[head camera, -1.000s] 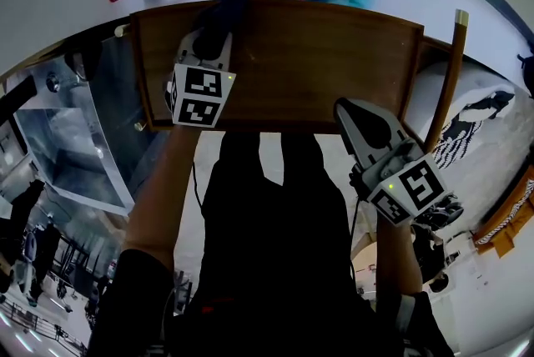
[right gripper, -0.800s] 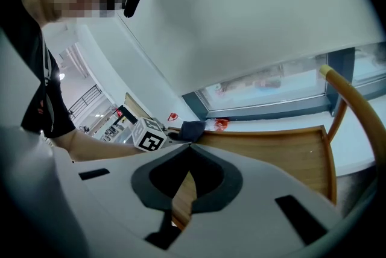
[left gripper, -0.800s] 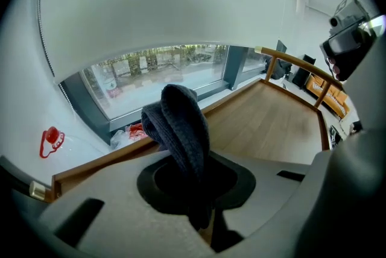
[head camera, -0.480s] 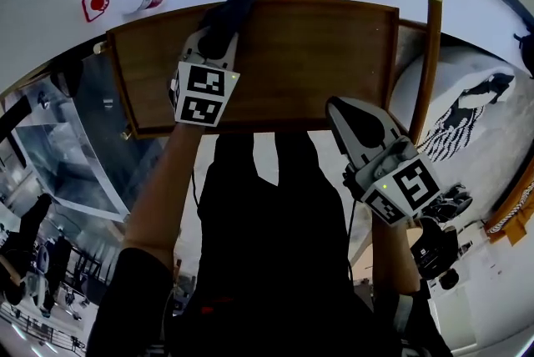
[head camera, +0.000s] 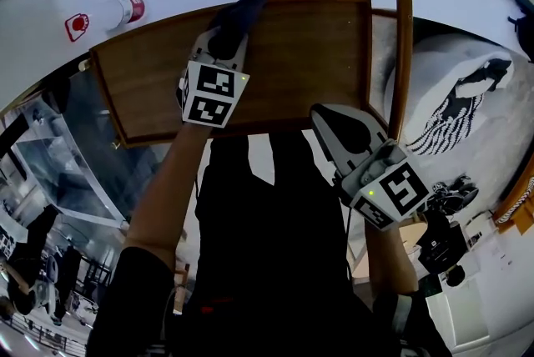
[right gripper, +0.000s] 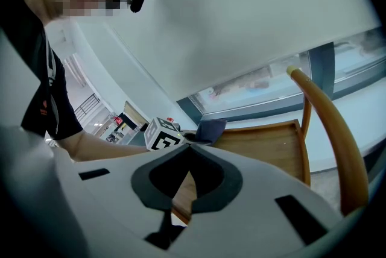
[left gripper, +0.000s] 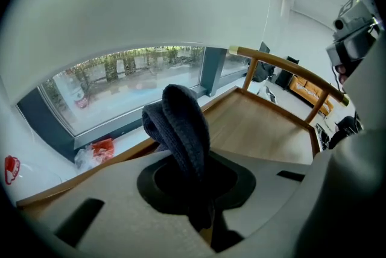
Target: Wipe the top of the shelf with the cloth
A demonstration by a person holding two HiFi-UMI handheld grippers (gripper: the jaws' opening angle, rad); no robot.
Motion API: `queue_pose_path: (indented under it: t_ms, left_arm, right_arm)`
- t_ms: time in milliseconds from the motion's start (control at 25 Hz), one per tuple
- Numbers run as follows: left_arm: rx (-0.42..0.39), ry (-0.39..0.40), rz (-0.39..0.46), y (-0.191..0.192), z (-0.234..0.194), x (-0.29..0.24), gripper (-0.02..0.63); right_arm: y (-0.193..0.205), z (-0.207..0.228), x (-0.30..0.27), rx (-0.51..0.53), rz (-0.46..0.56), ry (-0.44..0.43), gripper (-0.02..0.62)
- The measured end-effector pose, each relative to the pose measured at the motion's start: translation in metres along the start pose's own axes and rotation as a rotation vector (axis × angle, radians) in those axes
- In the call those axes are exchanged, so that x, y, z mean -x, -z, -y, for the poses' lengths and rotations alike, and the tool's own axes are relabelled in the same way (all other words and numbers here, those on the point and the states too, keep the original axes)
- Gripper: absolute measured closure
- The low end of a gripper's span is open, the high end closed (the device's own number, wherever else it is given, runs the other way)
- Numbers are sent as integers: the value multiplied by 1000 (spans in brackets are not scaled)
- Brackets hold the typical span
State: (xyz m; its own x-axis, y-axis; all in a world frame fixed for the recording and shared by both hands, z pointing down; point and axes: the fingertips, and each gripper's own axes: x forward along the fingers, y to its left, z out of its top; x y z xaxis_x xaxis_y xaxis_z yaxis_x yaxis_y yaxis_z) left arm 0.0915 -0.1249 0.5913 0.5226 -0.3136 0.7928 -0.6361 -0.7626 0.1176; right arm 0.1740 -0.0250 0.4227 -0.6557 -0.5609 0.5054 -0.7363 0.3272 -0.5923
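Dark knitted cloth pressed to the brown wooden shelf top

The left gripper point(head camera: 217, 51) clamps the dark knitted cloth point(head camera: 239, 17), which lies at the far edge of the brown wooden shelf top point(head camera: 304, 55). The right gripper point(head camera: 327, 115) hangs at the shelf's near edge, beside a slim wooden post point(head camera: 401, 55), its jaws closed on nothing.

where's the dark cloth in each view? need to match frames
Head view: dark knitted cloth upper centre, at the far edge of the brown wooden shelf top, just ahead of the left gripper.
Left gripper view: centre, clamped between the jaws.
Right gripper view: small, centre-left, beside the left gripper.
Shared landmark: the shelf top.
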Motion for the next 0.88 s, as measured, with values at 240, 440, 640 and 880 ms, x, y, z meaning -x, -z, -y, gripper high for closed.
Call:
queue_pose_path:
  t_ms: [240, 440, 640, 880]
  left_arm:
    - [-23, 41, 7, -22, 29, -18, 549]
    - [-40, 76, 13, -39, 53, -32, 549]
    - [-63, 112, 21, -57, 75, -45, 549]
    - [-72, 146, 28, -72, 99, -59, 549]
  right_arm:
    - [-1, 12, 19, -15, 14, 12, 591]
    - [-2, 25, 33, -23, 41, 23, 591]
    - [-1, 33, 46, -45, 49, 27, 591]
    - [0, 43, 58, -64, 62, 33, 591]
